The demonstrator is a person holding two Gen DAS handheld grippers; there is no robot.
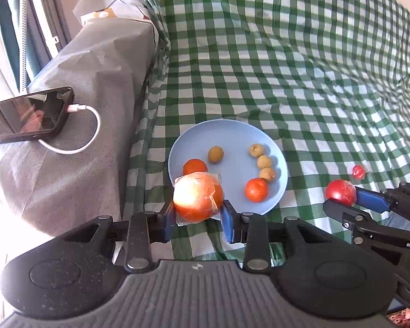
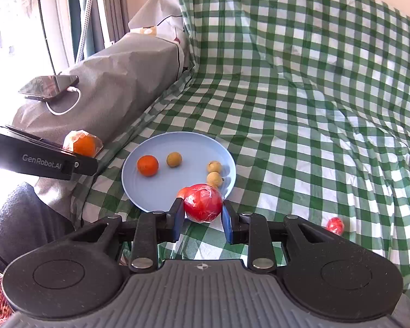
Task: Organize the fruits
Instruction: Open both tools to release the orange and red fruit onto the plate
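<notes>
Jaws on both grippers were closed onto fruit. The left gripper (image 1: 198,214) had its blue pads clamped on a plastic-wrapped orange fruit (image 1: 198,198), held above the near-left rim of the round pale-blue plate (image 1: 227,131). The right gripper (image 2: 202,214) pinched a plastic-wrapped red round fruit (image 2: 203,202) at the plate's near edge.

The plate sat on a green-and-white checked cloth (image 1: 287,54) and already held two bare oranges (image 1: 256,189) and four small tan round fruits (image 1: 215,154). One small red wrapped fruit (image 1: 358,171) lay on the cloth, well right of the plate.

Judgement: both loads looked mid-carry to the plate. Best practice was to lower each until it touched the plate before opening, pick a bare spot, and stagger the releases. The wrap looked slippery and round fruit would roll, especially toward the tan row on the right side.
</notes>
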